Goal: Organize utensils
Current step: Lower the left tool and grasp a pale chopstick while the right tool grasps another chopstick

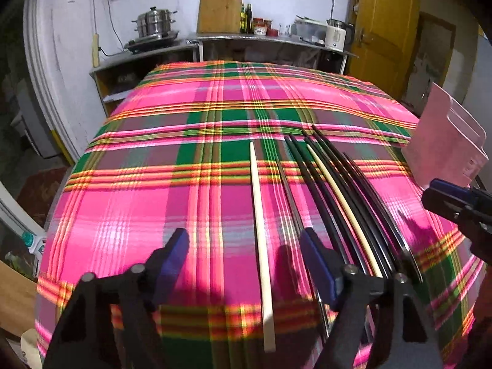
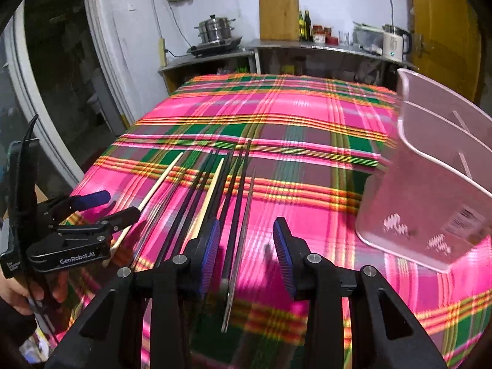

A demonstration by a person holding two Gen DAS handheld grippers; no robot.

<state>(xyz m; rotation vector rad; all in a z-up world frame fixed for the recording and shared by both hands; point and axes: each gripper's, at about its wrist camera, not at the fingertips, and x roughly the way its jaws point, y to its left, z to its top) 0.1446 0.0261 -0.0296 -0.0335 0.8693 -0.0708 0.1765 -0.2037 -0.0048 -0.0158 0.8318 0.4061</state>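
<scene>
Several chopsticks lie side by side on the pink plaid tablecloth (image 1: 172, 153). In the left wrist view one cream chopstick (image 1: 259, 240) lies apart, flat on the cloth between the open fingers of my left gripper (image 1: 246, 243). To its right is a bunch of black chopsticks (image 1: 326, 190) with a second cream chopstick (image 1: 341, 212) among them. In the right wrist view my right gripper (image 2: 247, 233) stands open over a thin grey chopstick (image 2: 231, 292), with the black chopsticks (image 2: 196, 190) just left of it. A translucent pink utensil holder (image 2: 430, 184) stands to the right.
The pink holder (image 1: 442, 144) sits near the table's right edge. A counter (image 1: 264, 40) behind the table carries a steel pot (image 1: 155, 24), a wooden board (image 1: 220, 9) and a kettle (image 1: 336, 33). A yellow door (image 1: 384, 24) is at the back right. A hand (image 2: 18, 292) holds the left gripper (image 2: 118, 204).
</scene>
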